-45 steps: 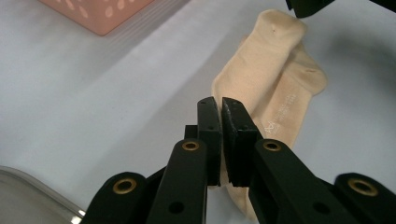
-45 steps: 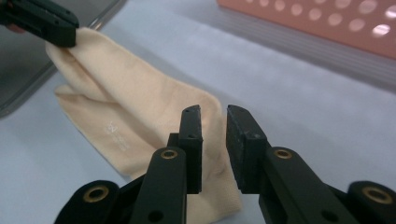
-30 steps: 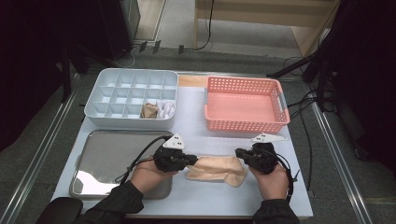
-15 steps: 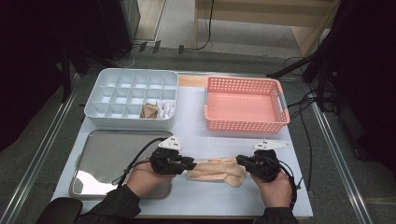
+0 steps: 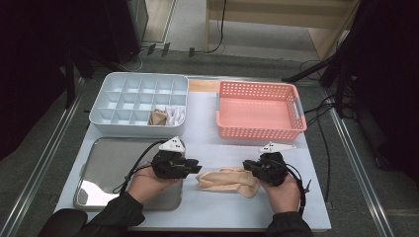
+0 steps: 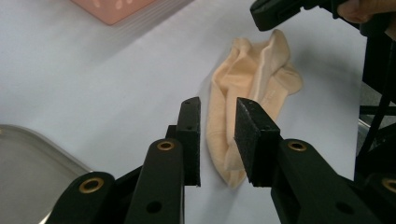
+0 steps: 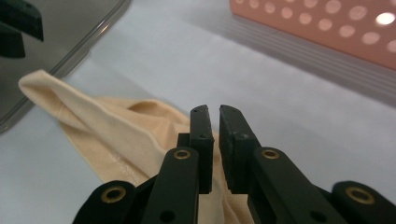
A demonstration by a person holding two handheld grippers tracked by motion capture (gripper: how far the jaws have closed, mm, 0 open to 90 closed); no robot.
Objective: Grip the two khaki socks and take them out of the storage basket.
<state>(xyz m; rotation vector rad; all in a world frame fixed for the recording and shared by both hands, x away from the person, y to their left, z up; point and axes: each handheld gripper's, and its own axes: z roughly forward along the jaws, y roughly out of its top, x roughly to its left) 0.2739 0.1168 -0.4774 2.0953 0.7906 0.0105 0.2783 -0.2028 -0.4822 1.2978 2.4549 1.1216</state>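
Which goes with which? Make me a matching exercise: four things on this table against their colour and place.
Things:
1. sock
2. basket
3. tray
4. box

Colour and place:
A. shiny metal, front left
B. peach, front middle
C. white, back left
D. pink, back right

Pairs: 1-B, 2-D, 3-A, 4-C
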